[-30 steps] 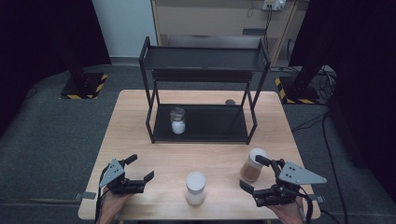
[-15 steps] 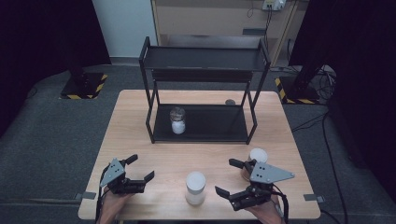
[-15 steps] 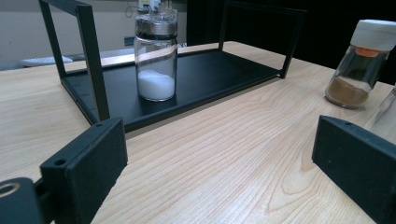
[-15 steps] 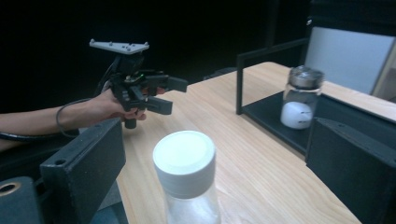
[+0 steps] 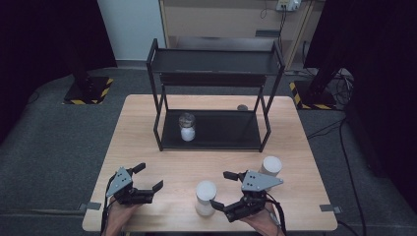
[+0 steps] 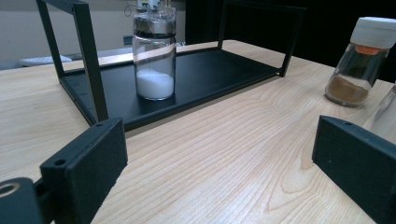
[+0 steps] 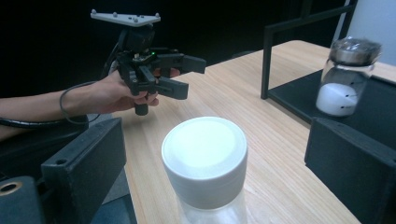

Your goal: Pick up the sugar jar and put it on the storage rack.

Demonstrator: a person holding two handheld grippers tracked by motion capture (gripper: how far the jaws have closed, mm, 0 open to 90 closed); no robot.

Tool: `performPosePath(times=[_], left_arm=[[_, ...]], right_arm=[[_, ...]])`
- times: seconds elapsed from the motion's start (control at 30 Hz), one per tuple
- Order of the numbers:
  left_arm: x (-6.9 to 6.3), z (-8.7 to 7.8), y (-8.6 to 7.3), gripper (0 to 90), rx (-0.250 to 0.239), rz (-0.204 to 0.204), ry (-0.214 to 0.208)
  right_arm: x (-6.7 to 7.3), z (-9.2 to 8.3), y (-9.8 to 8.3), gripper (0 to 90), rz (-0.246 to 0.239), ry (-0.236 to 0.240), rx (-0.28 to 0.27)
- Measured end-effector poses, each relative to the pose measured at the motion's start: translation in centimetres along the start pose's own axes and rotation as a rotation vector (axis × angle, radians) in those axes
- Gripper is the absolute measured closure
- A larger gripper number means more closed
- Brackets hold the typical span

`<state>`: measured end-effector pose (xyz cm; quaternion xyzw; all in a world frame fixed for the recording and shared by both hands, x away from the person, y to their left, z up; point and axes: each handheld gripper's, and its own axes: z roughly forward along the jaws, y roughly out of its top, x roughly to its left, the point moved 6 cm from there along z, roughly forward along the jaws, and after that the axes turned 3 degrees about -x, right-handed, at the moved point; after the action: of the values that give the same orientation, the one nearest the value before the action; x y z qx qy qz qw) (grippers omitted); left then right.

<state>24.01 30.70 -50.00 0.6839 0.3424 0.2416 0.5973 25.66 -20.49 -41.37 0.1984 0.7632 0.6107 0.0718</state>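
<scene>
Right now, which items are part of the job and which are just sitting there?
In the job:
- right claw, open, closing in on the white-lidded jar
- black rack, a likely destination

Lying about:
- brown-powder jar, on the table beside the right claw
- white-powder jar, on the rack's lower shelf
- left claw, open, idle

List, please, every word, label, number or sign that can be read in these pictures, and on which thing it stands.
There are none: no readable text.
The white-capped jar between the right gripper's open jaws: plain cap.
The jar with white powder on the black shelf: no label.
The jar with brown powder: no label.
</scene>
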Motion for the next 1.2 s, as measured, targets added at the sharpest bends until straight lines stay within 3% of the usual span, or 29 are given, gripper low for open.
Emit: performPosePath(times=[0.53, 1.03, 1.2], left_arm=[[0.0, 0.0, 0.0, 2.0, 0.002, 0.002, -0.004], [0.0, 0.1, -0.1, 2.0, 0.001, -0.001, -0.006], [0.0, 0.1, -0.1, 2.0, 0.005, 0.001, -0.010]], right_arm=[[0.1, 3.4, -1.6, 12.0, -0.017, 0.013, 0.059], [0.2, 4.6, -2.9, 27.2, -0.028, -0.005, 0.060], [0.8, 4.6, -3.0, 33.1, -0.059, -0.016, 0.052]])
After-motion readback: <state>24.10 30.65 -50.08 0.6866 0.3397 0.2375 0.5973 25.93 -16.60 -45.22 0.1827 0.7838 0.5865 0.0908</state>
